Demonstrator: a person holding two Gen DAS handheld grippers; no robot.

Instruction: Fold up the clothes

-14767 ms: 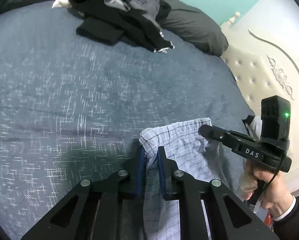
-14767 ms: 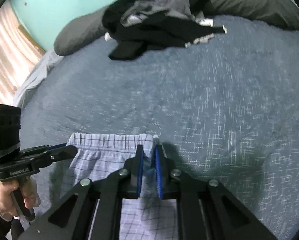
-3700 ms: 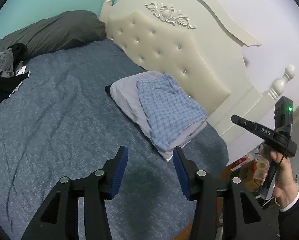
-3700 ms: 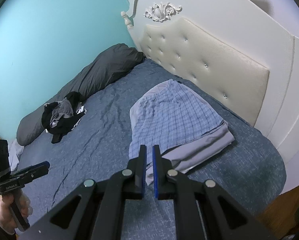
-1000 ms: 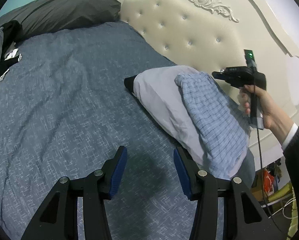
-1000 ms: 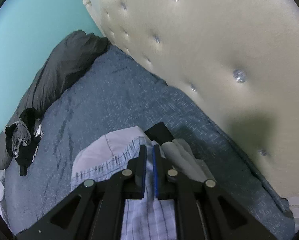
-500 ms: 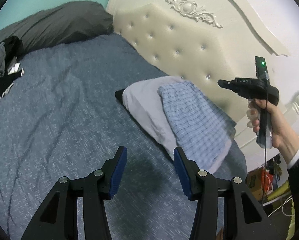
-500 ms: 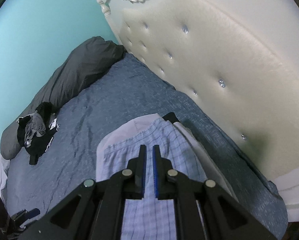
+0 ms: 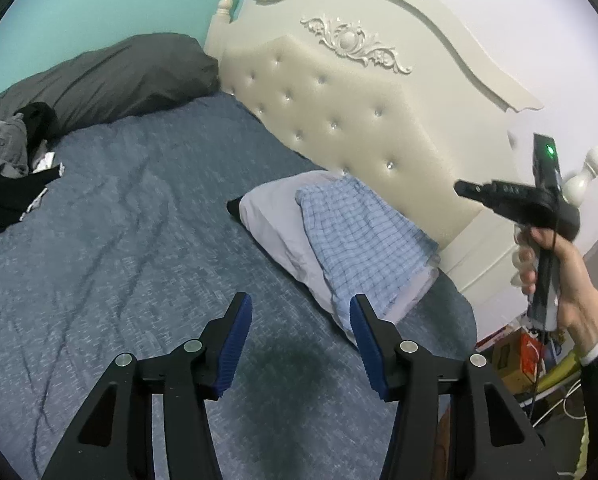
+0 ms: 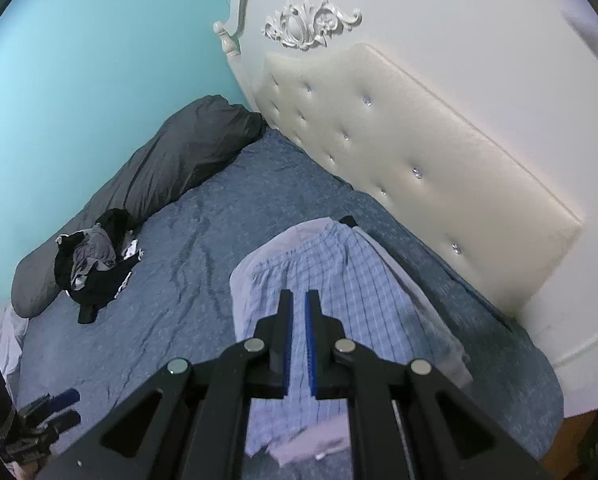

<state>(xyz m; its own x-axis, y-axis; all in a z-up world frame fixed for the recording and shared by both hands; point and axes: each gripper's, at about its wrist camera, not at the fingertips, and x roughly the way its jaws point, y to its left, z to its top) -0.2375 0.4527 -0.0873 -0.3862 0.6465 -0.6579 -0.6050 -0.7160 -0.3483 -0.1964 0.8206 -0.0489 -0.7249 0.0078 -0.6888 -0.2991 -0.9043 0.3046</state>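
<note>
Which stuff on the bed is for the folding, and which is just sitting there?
For the folding:
- checked shorts, folded, on the pale folded cloth
- heap of dark clothes, not yet folded

Just sitting there:
- long grey pillow
- padded headboard
- blue bedcover
- boxes on the floor

The left gripper (image 9: pixel 300 322) is hovering over the blue bedspread (image 9: pixel 139 264), its jaws opening with nothing between them. Folded checked shorts (image 9: pixel 359 240) are lying on a pale folded garment (image 9: pixel 273 220) beside the tufted headboard (image 9: pixel 339 120). At the right, a hand (image 9: pixel 555 268) is holding the right gripper (image 9: pixel 465 189) in the air. Dark clothes (image 9: pixel 3 184) are sitting piled near a grey pillow (image 9: pixel 119 76).
</note>
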